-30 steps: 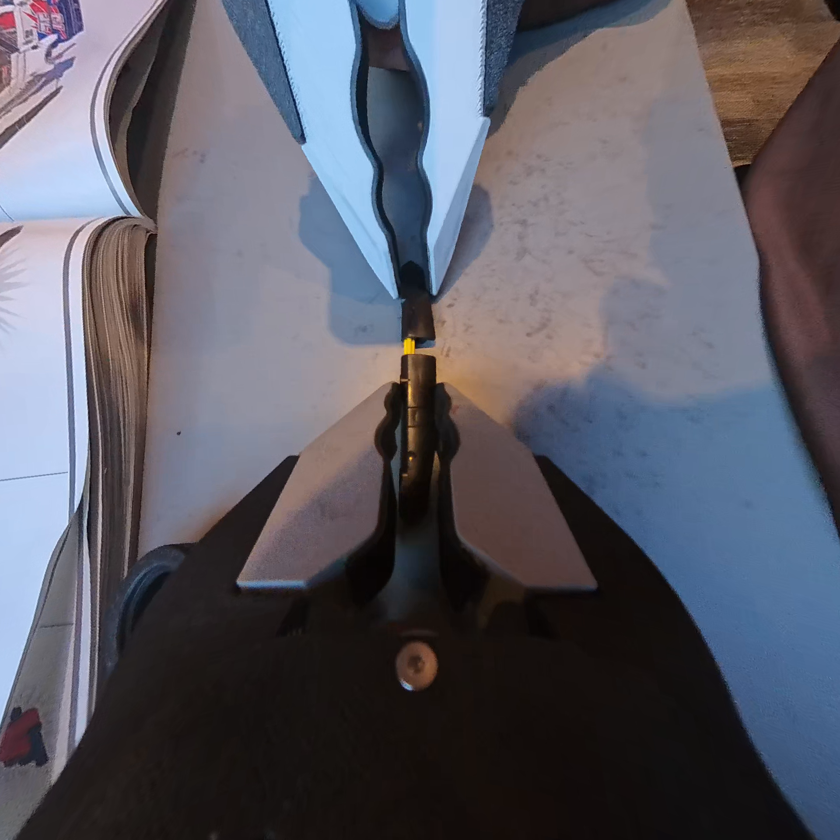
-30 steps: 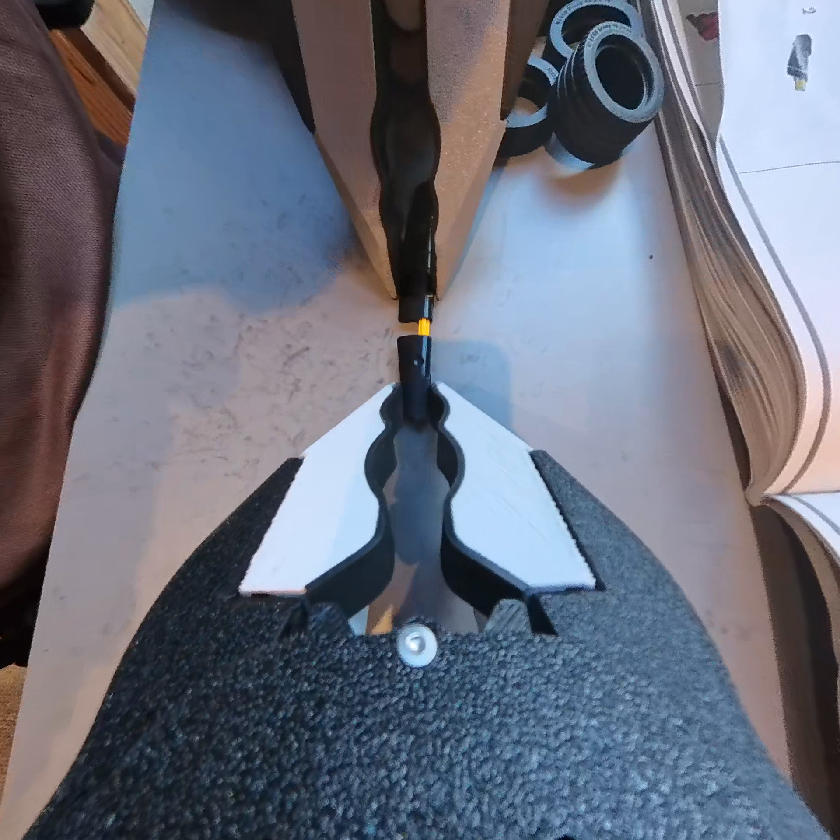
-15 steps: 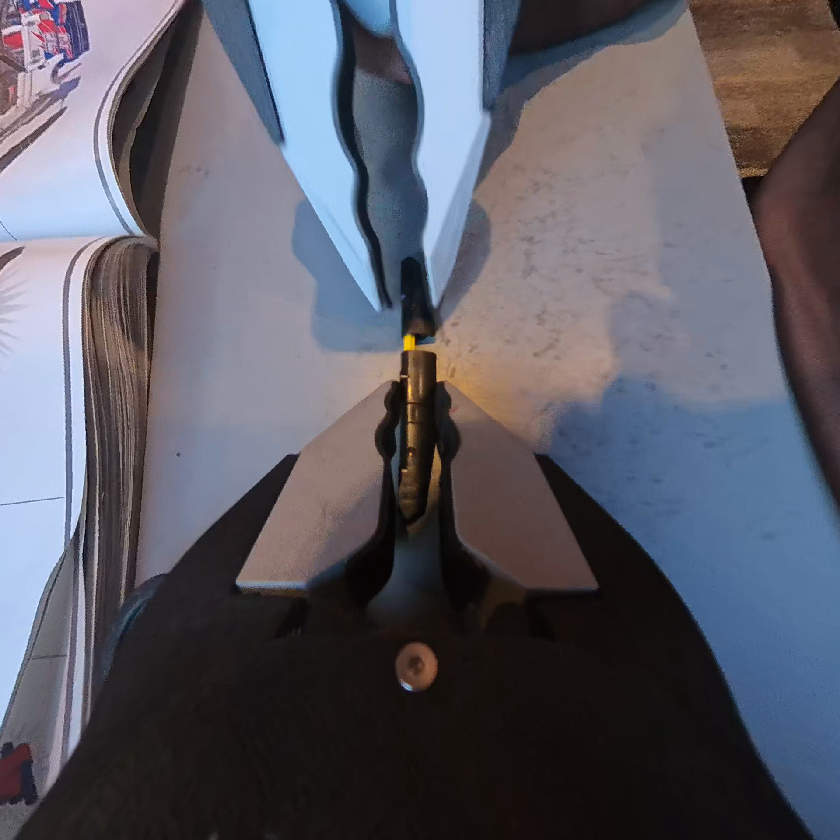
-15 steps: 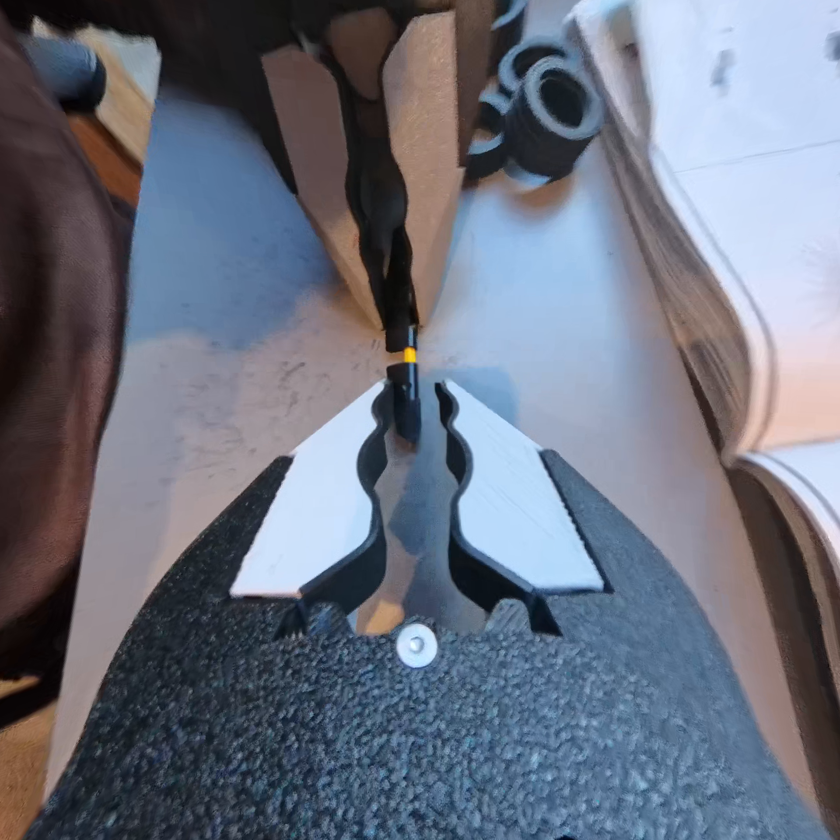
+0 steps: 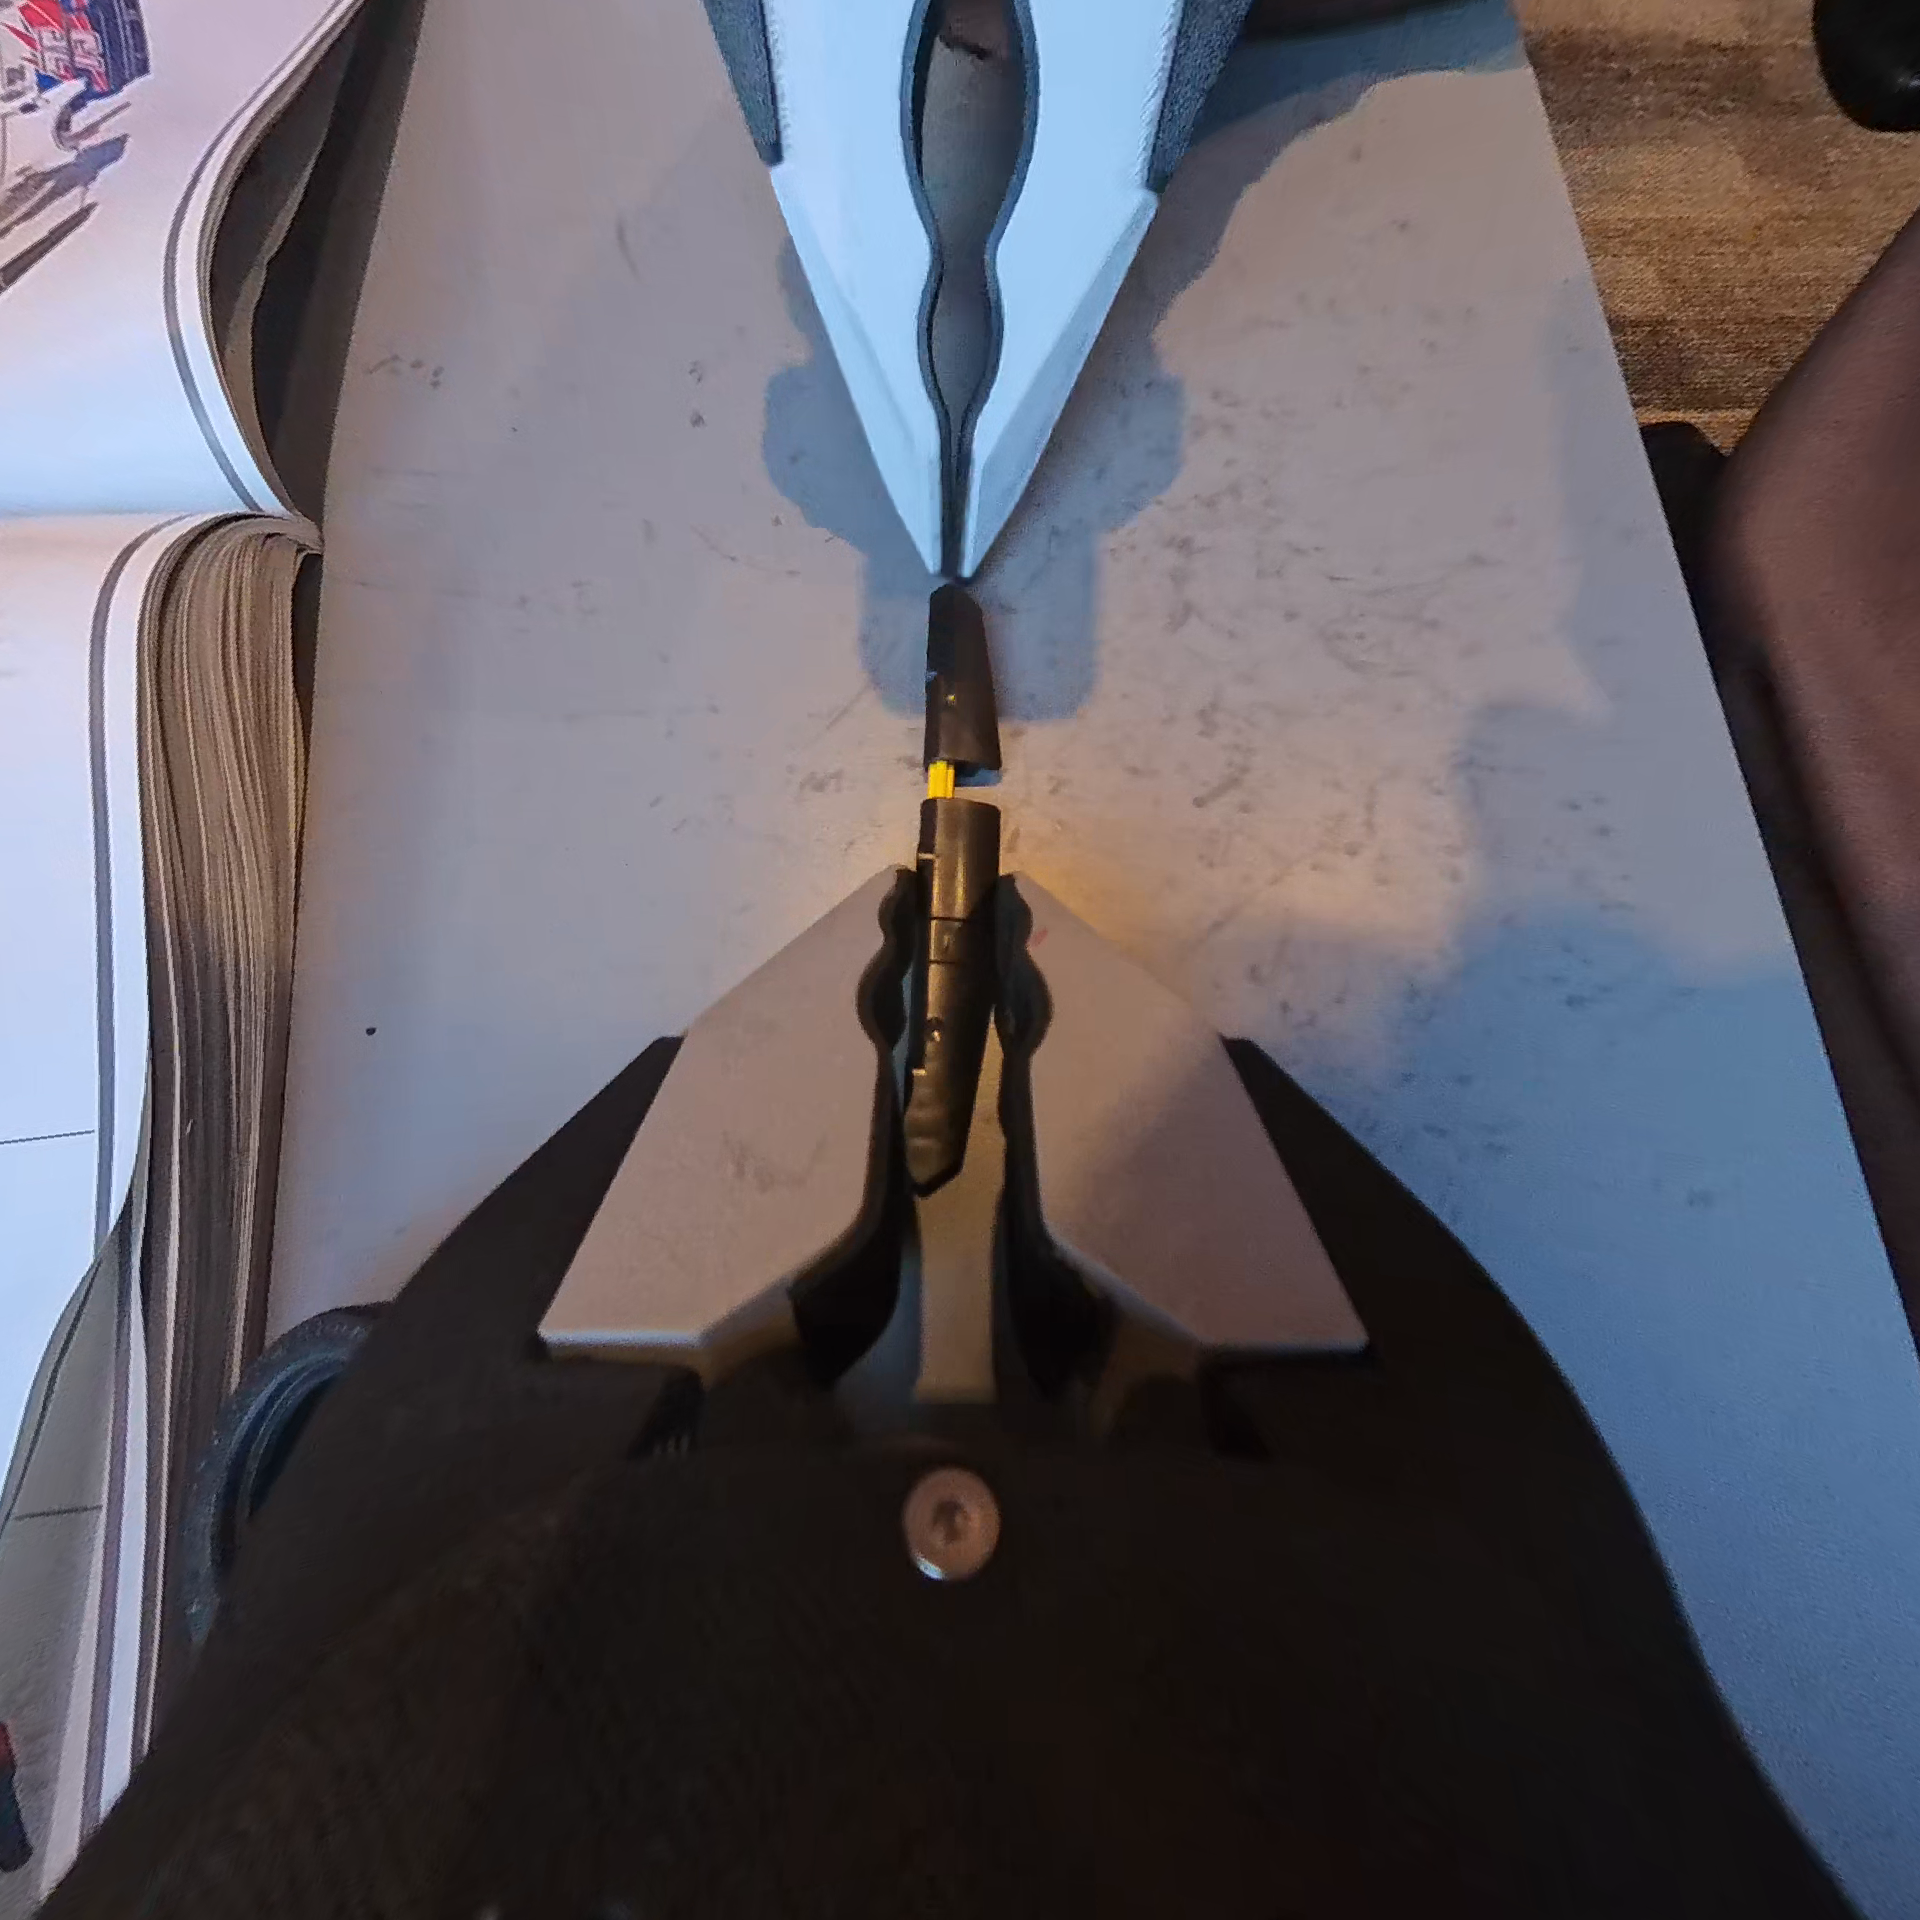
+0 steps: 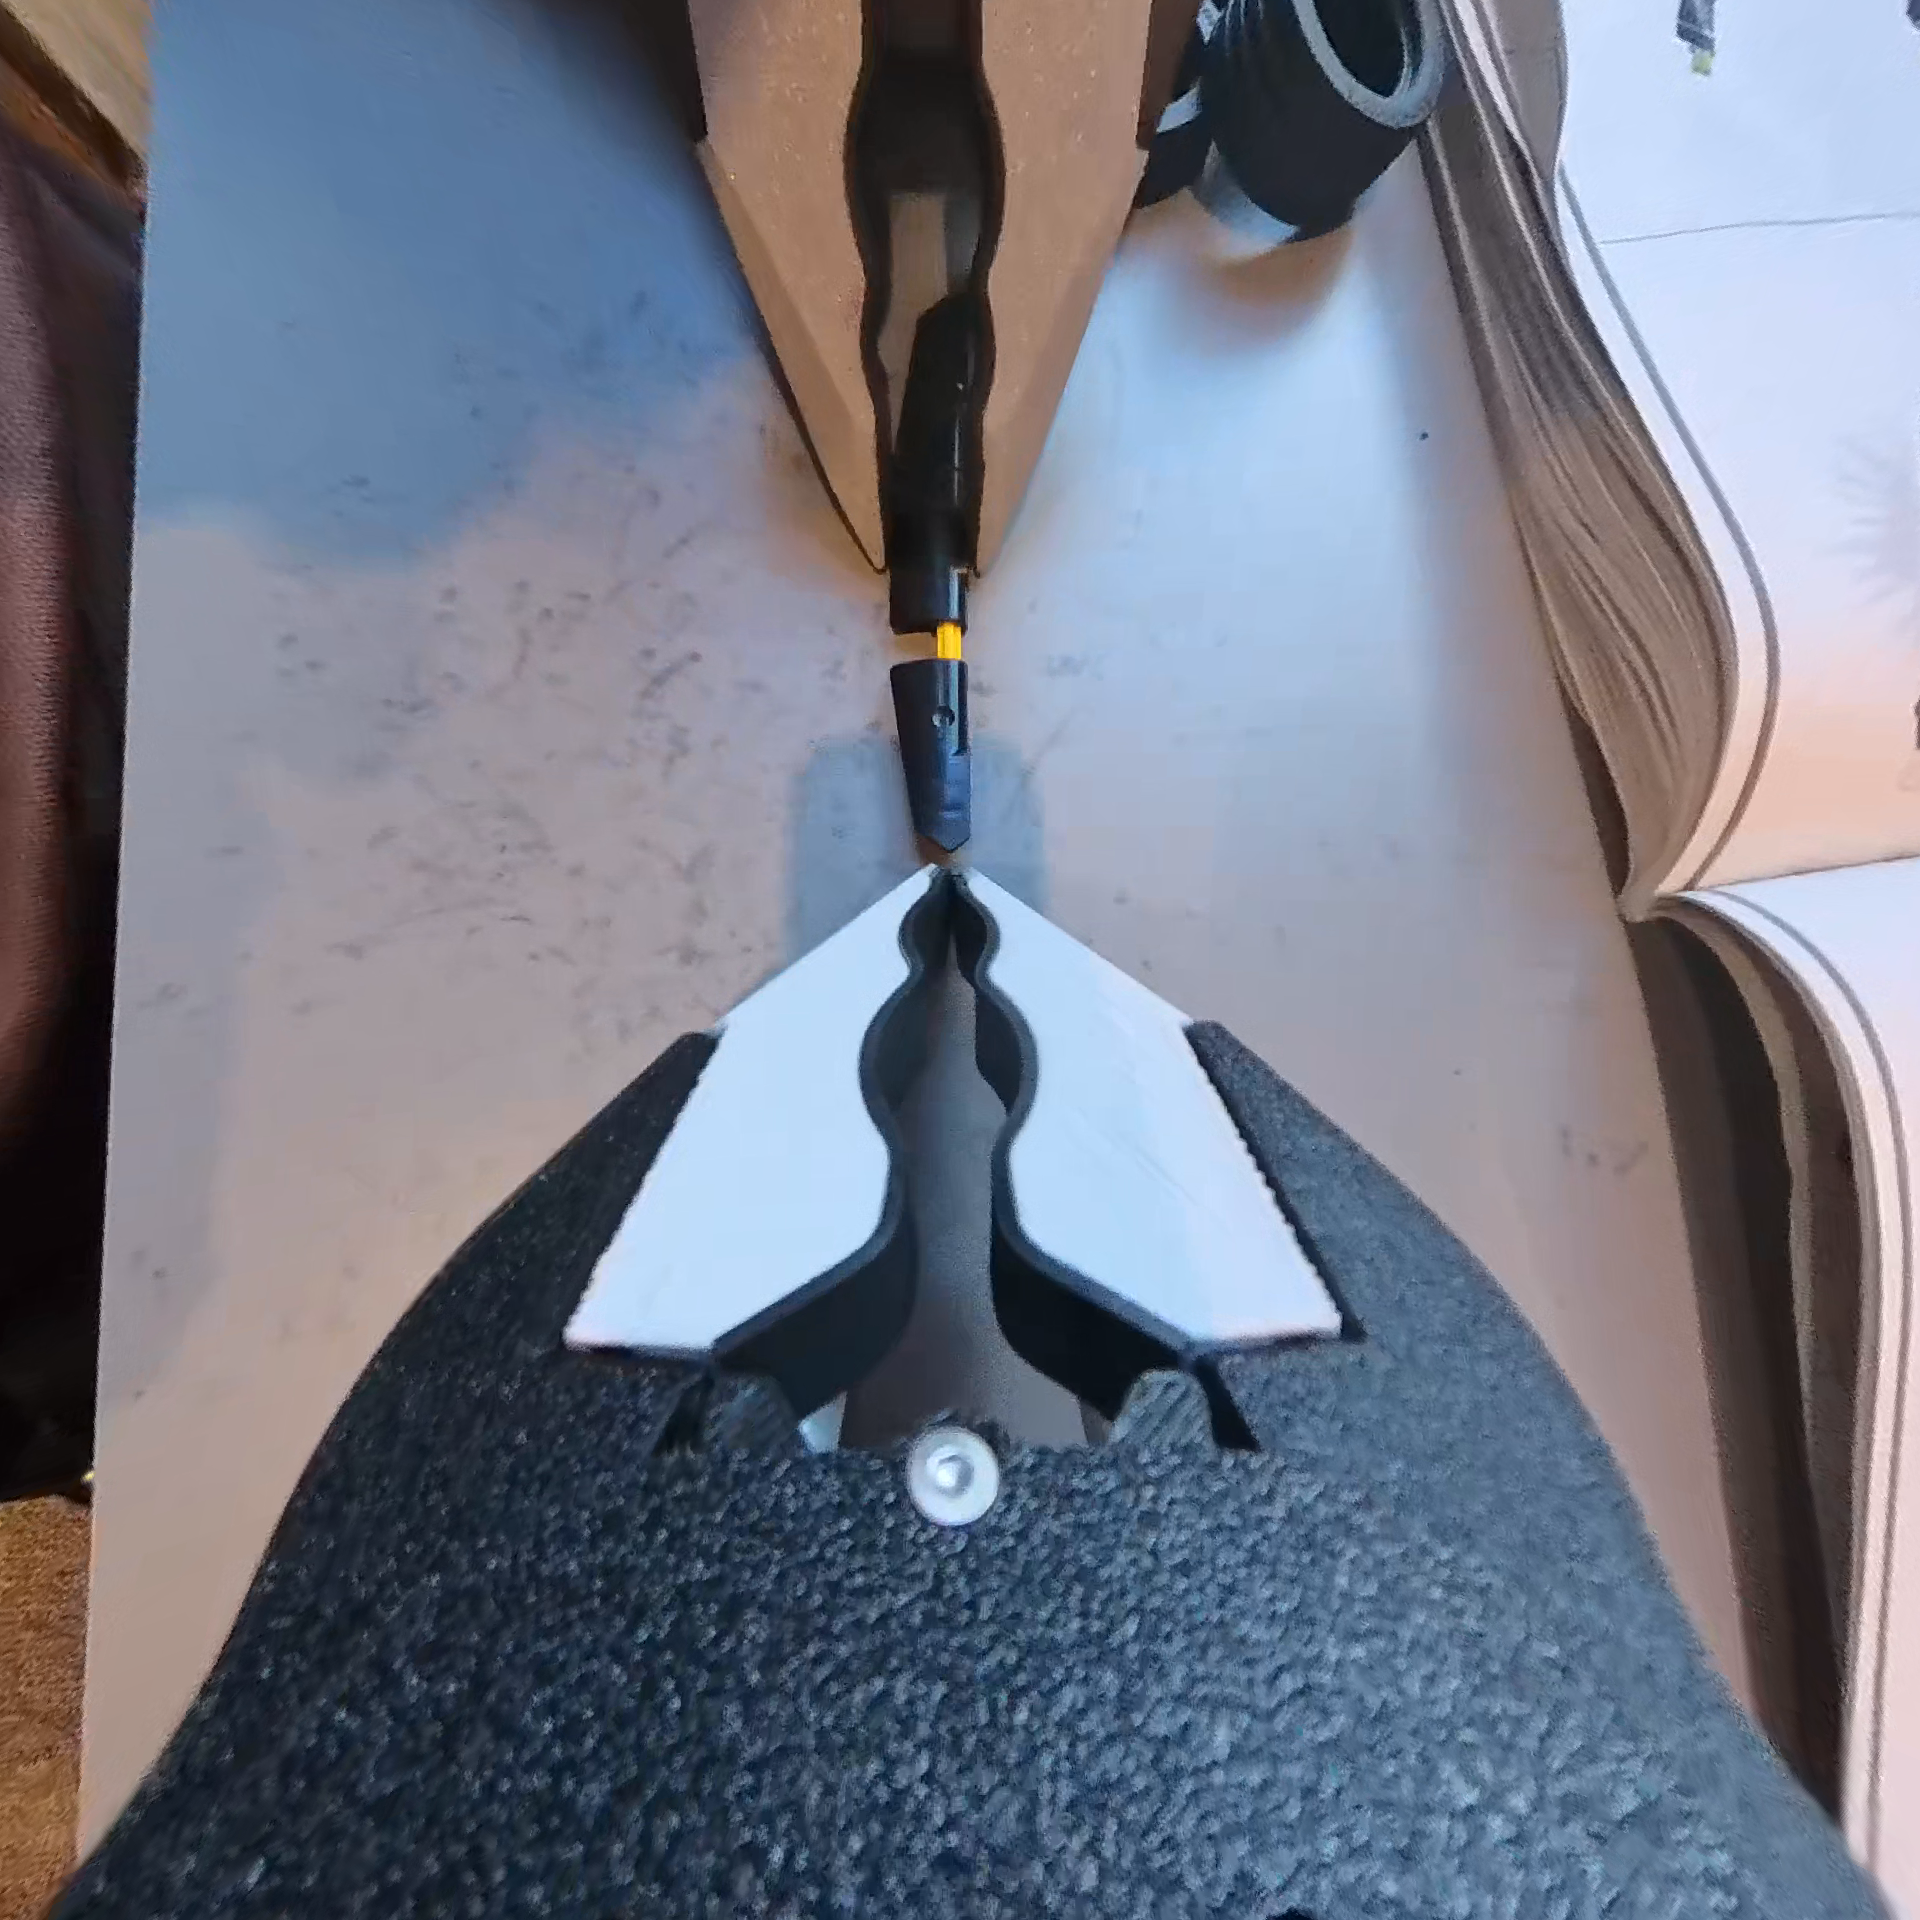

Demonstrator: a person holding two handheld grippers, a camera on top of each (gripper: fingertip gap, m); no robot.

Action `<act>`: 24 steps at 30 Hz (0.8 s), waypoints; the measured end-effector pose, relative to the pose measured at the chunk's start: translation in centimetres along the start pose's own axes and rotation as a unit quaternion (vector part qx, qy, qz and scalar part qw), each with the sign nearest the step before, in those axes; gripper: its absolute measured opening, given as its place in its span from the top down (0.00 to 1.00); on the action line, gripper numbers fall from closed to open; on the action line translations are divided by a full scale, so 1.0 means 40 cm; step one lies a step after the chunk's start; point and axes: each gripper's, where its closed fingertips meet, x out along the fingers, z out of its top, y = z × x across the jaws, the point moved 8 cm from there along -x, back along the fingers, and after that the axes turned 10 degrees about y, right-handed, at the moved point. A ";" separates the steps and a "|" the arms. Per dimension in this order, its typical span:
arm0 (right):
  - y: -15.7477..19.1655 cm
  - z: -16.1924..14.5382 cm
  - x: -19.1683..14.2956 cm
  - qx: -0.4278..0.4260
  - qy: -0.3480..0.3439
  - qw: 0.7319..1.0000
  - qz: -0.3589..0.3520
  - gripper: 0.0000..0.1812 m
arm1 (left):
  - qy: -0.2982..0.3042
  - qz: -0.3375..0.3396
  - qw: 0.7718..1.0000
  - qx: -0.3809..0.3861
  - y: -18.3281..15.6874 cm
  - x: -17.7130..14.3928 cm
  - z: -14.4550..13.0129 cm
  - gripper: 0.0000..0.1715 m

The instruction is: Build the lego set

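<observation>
Left gripper (image 5: pixel 954 883), grey-faced fingers, is clamping one long black lego piece (image 5: pixel 951 977) lengthwise; the piece's front end is sticking out past the fingertips. One short yellow lego axle (image 5: pixel 940 774) is bridging that end to a second, shorter black tapered lego piece (image 5: pixel 961 675), one count. The three parts are forming a single line, suspended over the pale scuffed tabletop (image 5: pixel 1299 727).

Right gripper (image 6: pixel 948 881), white-faced fingers, is clenched with its tips meeting and nothing between them; it is sitting just off the pointed end of the short black piece, and contact cannot be told.

Count of grippers: two, tip to tip along the same line. One open instruction booklet (image 6: pixel 1662 520) is lying at the table's edge. Black rubber lego tyres (image 6: pixel 1309 125) are stacked near the booklet; count unclear, partly hidden.
</observation>
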 end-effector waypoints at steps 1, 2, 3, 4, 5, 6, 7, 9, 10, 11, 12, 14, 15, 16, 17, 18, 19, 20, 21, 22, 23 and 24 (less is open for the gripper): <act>0.000 0.002 -0.003 -0.006 -0.001 1.000 0.004 1.00 | 0.000 -0.001 1.000 0.000 0.000 0.000 0.000 0.93; -0.001 0.005 -0.003 -0.010 0.000 1.000 0.006 1.00 | 0.000 -0.001 1.000 0.000 0.000 0.000 0.000 0.93; -0.003 0.007 0.000 -0.013 0.005 1.000 0.007 1.00 | 0.000 -0.001 1.000 0.000 0.000 0.000 0.000 0.93; -0.002 0.010 0.005 -0.017 0.013 1.000 0.012 1.00 | 0.000 -0.002 1.000 0.000 0.000 0.000 0.000 0.93; -0.001 0.013 0.011 -0.022 0.020 0.999 0.015 1.00 | 0.000 -0.003 1.000 0.000 0.001 0.000 0.000 0.93; -0.001 0.015 0.013 -0.025 0.025 0.999 0.016 1.00 | 0.000 -0.004 1.000 0.000 0.001 0.000 0.000 0.93; -0.003 0.015 0.012 -0.025 0.029 0.999 0.018 1.00 | 0.000 -0.004 1.000 0.001 0.001 0.000 0.000 0.93; -0.003 0.016 0.013 -0.025 0.030 0.999 0.022 1.00 | 0.000 -0.005 1.000 0.000 0.001 0.000 0.000 0.93; -0.003 0.016 0.014 -0.027 0.029 0.999 0.024 1.00 | 0.000 -0.006 1.000 0.000 0.001 0.000 0.000 0.93; -0.002 0.017 0.014 -0.031 0.029 0.999 0.024 1.00 | 0.000 -0.006 1.000 0.000 0.001 0.000 0.000 0.93; -0.002 0.019 0.014 -0.040 0.031 0.999 0.020 1.00 | 0.001 -0.003 1.000 0.003 0.000 0.000 0.001 0.93; -0.001 0.025 0.014 -0.054 0.043 0.998 0.015 1.00 | 0.002 0.004 1.000 0.011 -0.003 0.000 0.002 0.93; -0.003 0.029 0.014 -0.055 0.051 0.997 0.019 1.00 | 0.003 0.002 1.000 0.010 -0.002 0.000 0.003 0.93; -0.006 0.031 0.014 -0.055 0.056 0.997 0.024 1.00 | 0.004 0.000 1.000 0.007 -0.001 0.001 0.004 0.93; -0.008 0.034 0.015 -0.056 0.059 0.996 0.028 1.00 | 0.005 0.000 1.000 0.007 -0.002 0.001 0.005 0.94; -0.011 0.036 0.015 -0.055 0.061 0.996 0.030 1.00 | 0.005 0.004 1.000 0.010 -0.003 0.001 0.005 0.94; -0.012 0.036 0.016 -0.055 0.059 0.996 0.030 1.00 | 0.005 0.008 1.000 0.013 -0.004 0.001 0.005 0.94; -0.014 0.036 0.016 -0.053 0.057 0.997 0.029 1.00 | 0.006 0.009 1.000 0.013 -0.005 0.001 0.005 0.94; -0.015 0.035 0.016 -0.050 0.052 0.997 0.029 1.00 | 0.006 0.009 1.000 0.012 -0.004 0.001 0.005 0.94; -0.016 0.034 0.017 -0.048 0.048 0.997 0.030 1.00 | 0.007 0.011 1.000 0.013 -0.005 0.001 0.006 0.94; -0.016 0.035 0.017 -0.050 0.047 0.997 0.030 1.00 | 0.007 0.014 1.000 0.015 -0.006 0.001 0.006 0.94; -0.017 0.036 0.017 -0.054 0.048 0.997 0.030 1.00 | 0.007 0.014 1.000 0.015 -0.006 0.001 0.006 0.94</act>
